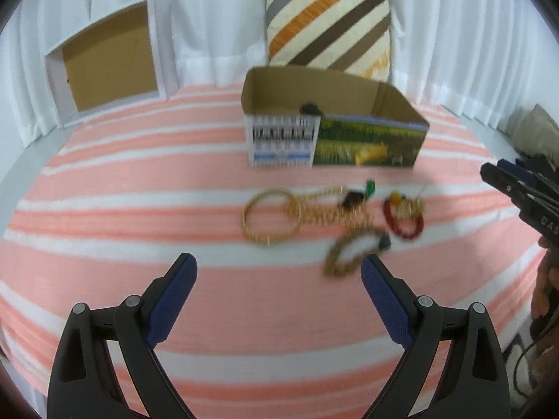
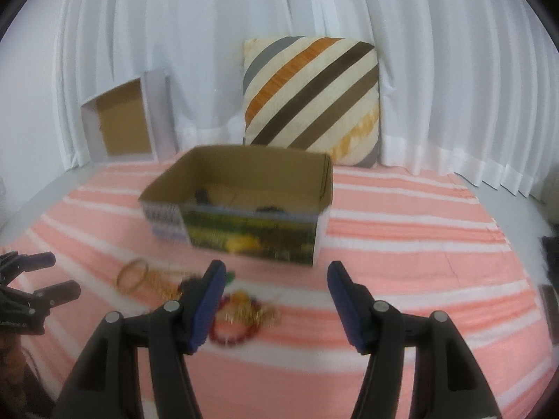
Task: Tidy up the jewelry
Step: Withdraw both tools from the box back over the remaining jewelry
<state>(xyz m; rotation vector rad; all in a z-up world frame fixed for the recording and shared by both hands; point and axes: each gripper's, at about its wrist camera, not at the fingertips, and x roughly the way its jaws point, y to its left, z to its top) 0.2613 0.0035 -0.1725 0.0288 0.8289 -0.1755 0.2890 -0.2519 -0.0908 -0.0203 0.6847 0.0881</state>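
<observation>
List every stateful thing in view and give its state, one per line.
Left hand-held gripper: open, empty.
Right hand-held gripper: open, empty.
Cardboard box: open-topped, upright, dark items inside.
Box lid: propped against the curtain.
Jewelry pile: loose on the striped cloth, outside the box.
Pillow: leaning upright.

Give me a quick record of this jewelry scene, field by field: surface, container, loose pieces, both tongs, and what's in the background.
surface: pink and white striped cloth
container: open cardboard box with green printed side, a dark item inside, blurred
loose pieces: gold bangle rings, gold chain, red bead bracelet, all on the cloth in front of the box
left tongs: open, empty, above the cloth
right tongs: open, empty, near the bracelet
background: diagonal-striped cushion, shallow white-edged cardboard tray, both leaning on the white curtain
</observation>
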